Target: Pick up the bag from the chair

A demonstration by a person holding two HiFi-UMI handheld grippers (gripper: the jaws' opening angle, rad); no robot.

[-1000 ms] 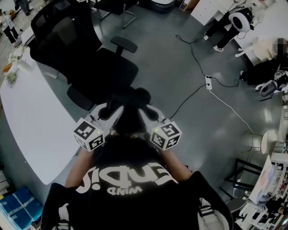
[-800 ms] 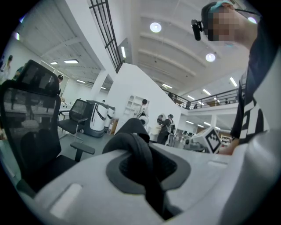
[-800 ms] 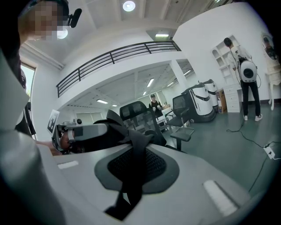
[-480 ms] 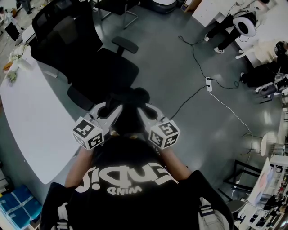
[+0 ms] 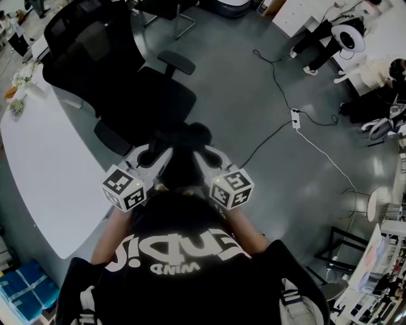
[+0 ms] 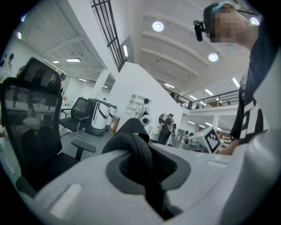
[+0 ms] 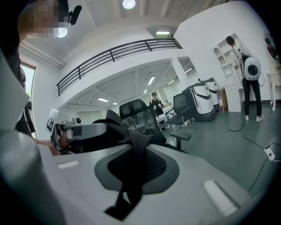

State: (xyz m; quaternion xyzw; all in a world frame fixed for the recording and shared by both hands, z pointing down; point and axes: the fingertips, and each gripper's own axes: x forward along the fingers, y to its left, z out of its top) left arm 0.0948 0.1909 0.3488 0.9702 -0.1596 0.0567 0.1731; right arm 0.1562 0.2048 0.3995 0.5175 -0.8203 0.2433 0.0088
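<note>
Very little has changed in the last second: the left gripper (image 5: 154, 159) and the right gripper (image 5: 204, 157) hold nearly the same place as before, and the right one has only shifted a little toward 3 o'clock. The bag (image 5: 182, 147) hangs between them as it did, close before the person's chest and above the floor, with the chair (image 5: 152, 95) at 11 o'clock from it. I judge that the bag is already off the seat and the lift is almost finished; only a steady hold is still needed.

The fingers of the left gripper are pressed together on a black strap (image 6: 139, 151). The fingers of the right gripper pinch another part of the strap (image 7: 137, 160).

By count: two grippers, one bag, one chair near it and a second chair (image 5: 162, 9) at 12 o'clock, one white tabletop (image 5: 44, 159) at 9 o'clock, one cable (image 5: 279, 95) on the floor at 2 o'clock.
</note>
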